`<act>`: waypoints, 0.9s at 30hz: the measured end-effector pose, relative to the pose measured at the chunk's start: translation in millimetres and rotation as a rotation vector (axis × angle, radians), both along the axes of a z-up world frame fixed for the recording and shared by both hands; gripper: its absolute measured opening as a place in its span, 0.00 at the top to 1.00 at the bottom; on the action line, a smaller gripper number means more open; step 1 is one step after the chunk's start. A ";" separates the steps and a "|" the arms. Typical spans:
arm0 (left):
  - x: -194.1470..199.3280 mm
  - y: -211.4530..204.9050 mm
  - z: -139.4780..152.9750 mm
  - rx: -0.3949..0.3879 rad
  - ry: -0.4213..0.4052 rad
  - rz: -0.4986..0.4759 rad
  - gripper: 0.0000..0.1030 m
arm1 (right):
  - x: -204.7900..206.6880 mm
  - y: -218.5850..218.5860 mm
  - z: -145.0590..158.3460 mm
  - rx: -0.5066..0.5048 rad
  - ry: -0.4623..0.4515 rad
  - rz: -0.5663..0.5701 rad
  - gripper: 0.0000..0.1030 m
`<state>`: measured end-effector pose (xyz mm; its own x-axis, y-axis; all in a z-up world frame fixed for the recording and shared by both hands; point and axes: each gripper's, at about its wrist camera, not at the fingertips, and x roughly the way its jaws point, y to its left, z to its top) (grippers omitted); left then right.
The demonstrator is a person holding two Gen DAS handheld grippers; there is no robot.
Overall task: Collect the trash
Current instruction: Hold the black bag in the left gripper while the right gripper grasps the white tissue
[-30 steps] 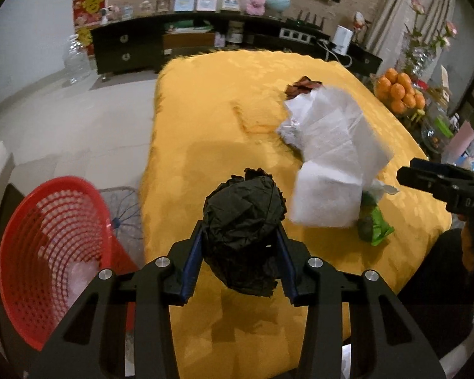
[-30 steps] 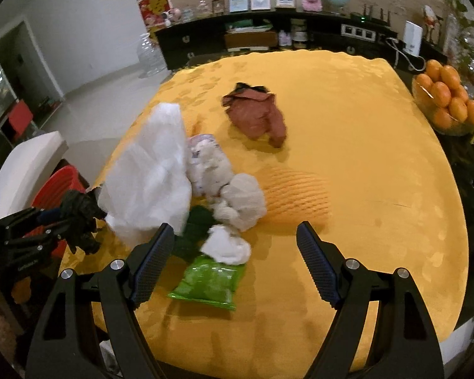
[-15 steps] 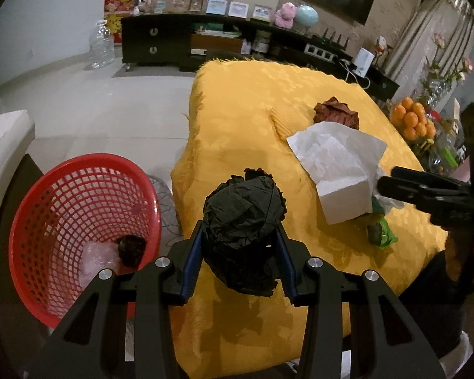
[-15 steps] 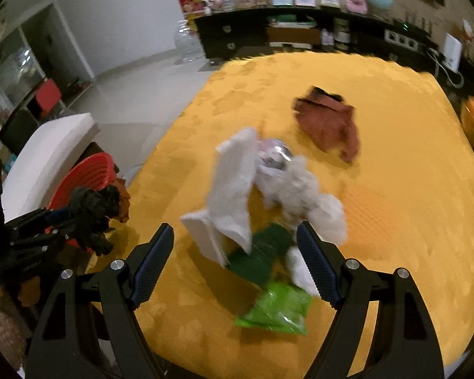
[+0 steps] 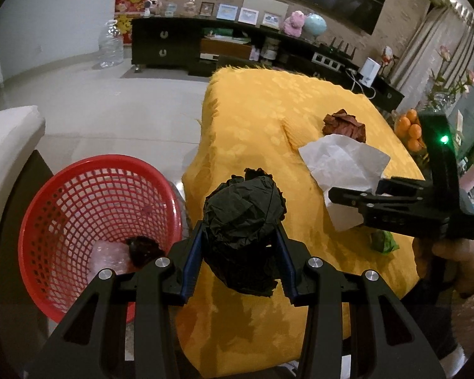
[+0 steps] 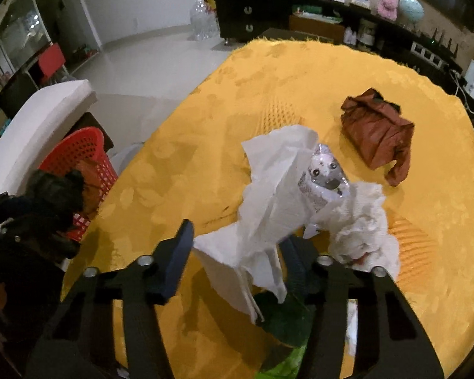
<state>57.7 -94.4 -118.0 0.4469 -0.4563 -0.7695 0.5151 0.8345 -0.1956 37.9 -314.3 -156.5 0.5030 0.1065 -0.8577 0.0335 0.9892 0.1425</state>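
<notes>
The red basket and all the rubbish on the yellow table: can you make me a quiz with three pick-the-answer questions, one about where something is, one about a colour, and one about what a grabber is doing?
1. Where does the red plastic mesh basket stand?
A. on the yellow tablecloth
B. on the floor beside the table
C. on the dark sideboard

2. What colour is the crumpled paper lump lying alone at the far side of the yellow tablecloth?
A. brown
B. blue
C. pink

3. What is the left gripper doing?
A. standing open with nothing in it
B. lying on the table
C. clamping a black crumpled bag ball

Answers:
1. B, since it sits low by the table's edge, with floor around it.
2. A, since the lump is rusty brown.
3. C, since both pads press the ball's sides.
</notes>
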 end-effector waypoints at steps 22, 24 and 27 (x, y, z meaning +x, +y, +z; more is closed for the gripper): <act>-2.7 14.8 28.0 0.007 -0.068 0.044 0.61 | -11.2 1.6 47.8 0.100 -0.126 0.023 0.86; -1.7 18.5 31.1 0.004 -0.075 0.055 0.61 | -11.1 5.0 53.5 0.100 -0.136 0.031 0.86; -0.6 25.4 35.6 0.002 -0.088 0.075 0.61 | -11.6 9.4 61.0 0.097 -0.148 0.043 0.86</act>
<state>57.1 -69.0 -82.4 0.5453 -0.4172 -0.7270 0.4663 0.8717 -0.1505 26.3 -304.9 -95.5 0.6165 0.2089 -0.7591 -0.0367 0.9707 0.2374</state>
